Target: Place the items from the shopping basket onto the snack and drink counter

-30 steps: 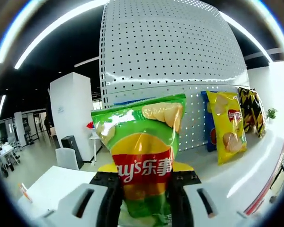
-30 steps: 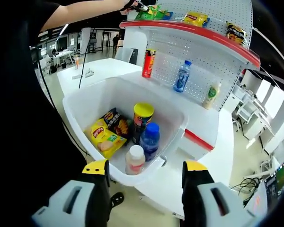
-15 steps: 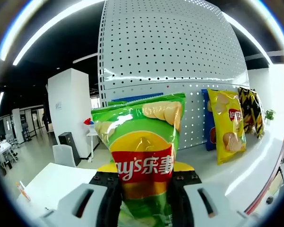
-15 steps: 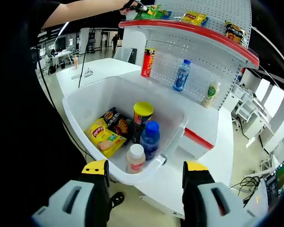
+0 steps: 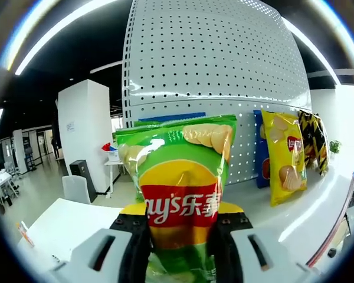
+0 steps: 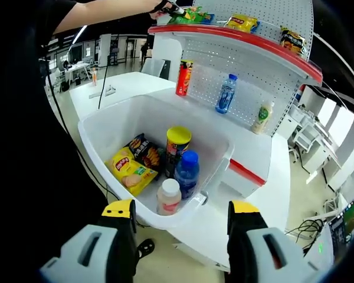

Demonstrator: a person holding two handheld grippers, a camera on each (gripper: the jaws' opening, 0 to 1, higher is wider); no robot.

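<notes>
My left gripper is shut on a green Lay's chip bag, held upright in front of the white pegboard above the top shelf. In the right gripper view that same green bag sits at the far left of the red-edged top shelf. My right gripper hangs open above the white shopping basket, which holds a yellow chip bag, a dark chip bag, a yellow-lidded can, a blue-capped bottle and a white-capped bottle.
A yellow chip bag and a black-and-yellow bag lean on the pegboard to the right of the green one. On the lower counter stand a red can, a water bottle and a green-labelled bottle. A person's arm reaches to the top shelf.
The left gripper's view has shifted slightly with the green bag still held; the bag sits a little lower against the pegboard. The right gripper and basket look unchanged.
</notes>
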